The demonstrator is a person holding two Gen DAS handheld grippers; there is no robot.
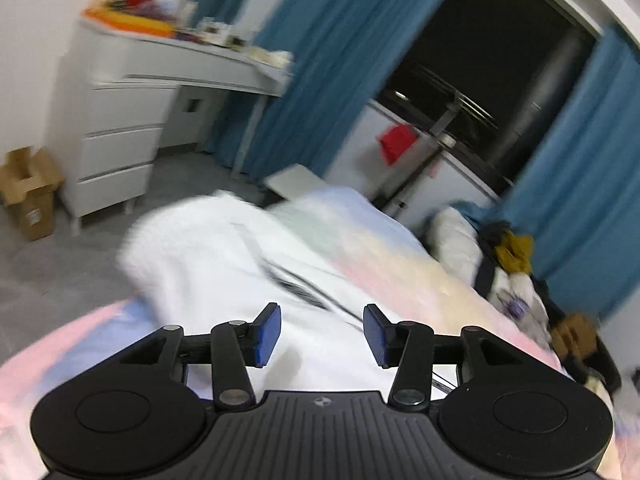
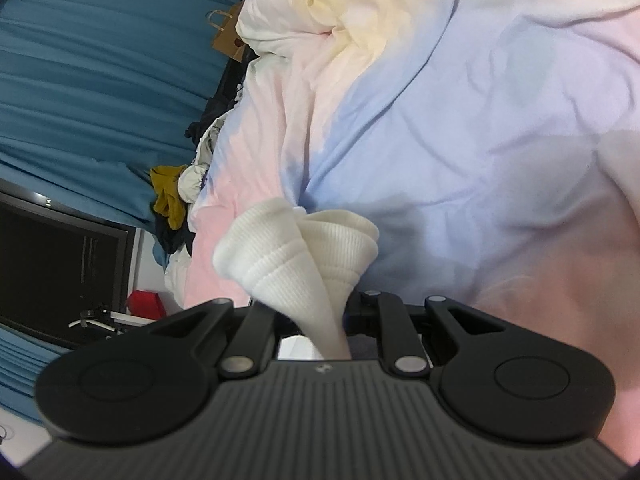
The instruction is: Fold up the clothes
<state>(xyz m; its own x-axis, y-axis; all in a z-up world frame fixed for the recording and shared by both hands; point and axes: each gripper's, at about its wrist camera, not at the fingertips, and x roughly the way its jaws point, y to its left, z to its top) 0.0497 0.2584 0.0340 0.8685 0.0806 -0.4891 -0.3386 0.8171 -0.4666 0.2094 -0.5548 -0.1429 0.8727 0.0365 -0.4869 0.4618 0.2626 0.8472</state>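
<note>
A white garment (image 1: 208, 248) with a dark printed line lies spread on the pastel pink, blue and yellow bedcover (image 1: 400, 248). The picture of it is motion-blurred. My left gripper (image 1: 322, 332) hovers just above it, open, with nothing between its blue pads (image 1: 266, 334). In the right wrist view, a bunched ribbed white edge of the garment (image 2: 296, 248) fans out from my right gripper (image 2: 316, 320), which is shut on it. The cloth hides that gripper's fingertips. Behind it stretches the wrinkled bedcover (image 2: 460, 120).
A white drawer unit (image 1: 116, 128) with clutter on top and a cardboard box (image 1: 30, 196) stand on the grey floor to the left. Blue curtains (image 1: 332, 60) frame a dark window. A pile of clothes (image 1: 516, 256) and a paper bag (image 2: 230, 36) sit at the bed's far edge.
</note>
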